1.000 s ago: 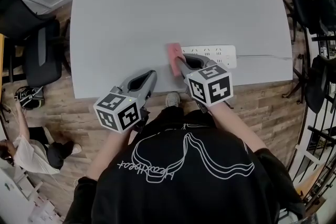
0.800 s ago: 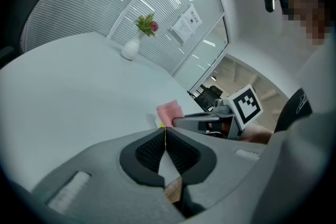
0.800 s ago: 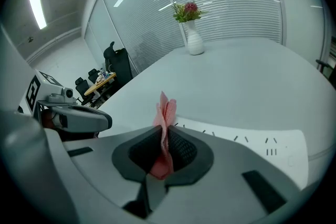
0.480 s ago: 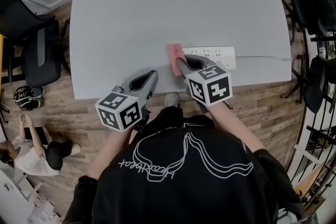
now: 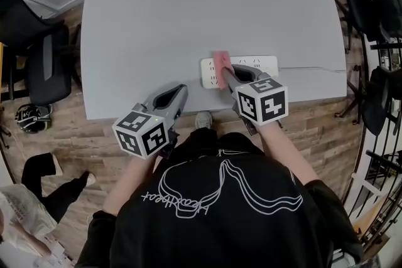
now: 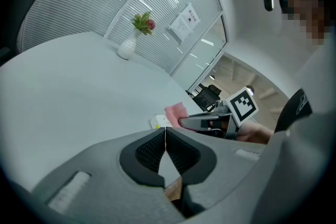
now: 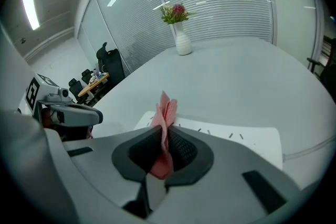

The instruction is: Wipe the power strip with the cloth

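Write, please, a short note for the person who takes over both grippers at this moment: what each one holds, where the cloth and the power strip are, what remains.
Right gripper: shut on the pink cloth, which is pressed on the left part of the white power strip.
Left gripper: shut, empty, resting at the near edge of the table, apart from the strip.
Done: cloth is gripped and on the strip; how much is already wiped cannot be told.
Left: probably pass the cloth along the whole strip, toward its right end.
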The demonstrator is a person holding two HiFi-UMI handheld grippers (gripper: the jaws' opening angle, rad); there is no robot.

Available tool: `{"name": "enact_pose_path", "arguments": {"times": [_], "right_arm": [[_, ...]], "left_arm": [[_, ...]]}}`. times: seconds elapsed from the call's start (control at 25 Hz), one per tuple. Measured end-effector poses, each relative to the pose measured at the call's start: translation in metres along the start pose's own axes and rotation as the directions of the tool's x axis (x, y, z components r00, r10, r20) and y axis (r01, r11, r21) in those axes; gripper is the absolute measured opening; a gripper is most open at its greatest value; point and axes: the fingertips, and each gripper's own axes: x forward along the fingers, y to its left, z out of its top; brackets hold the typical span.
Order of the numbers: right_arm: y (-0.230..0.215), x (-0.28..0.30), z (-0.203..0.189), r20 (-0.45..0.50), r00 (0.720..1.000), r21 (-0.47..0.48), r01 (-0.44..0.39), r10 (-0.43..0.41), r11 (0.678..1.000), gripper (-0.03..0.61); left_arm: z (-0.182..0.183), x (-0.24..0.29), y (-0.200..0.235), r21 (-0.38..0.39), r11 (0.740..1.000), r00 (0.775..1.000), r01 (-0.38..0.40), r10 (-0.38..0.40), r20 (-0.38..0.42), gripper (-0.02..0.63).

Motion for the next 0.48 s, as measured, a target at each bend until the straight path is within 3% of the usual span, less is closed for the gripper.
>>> {"name": "enact_pose_path", "arguments": {"times": [0.48], "right_arm": [[-0.053,-0.031,-0.012,0.021,0.996,0.061,0.083,-0.084,0.995,0.040]], "left_arm": [[0.003,0.017,-0.011,0.029,0.999,0.999,0.028,-0.027,-0.021,0.014]]}}
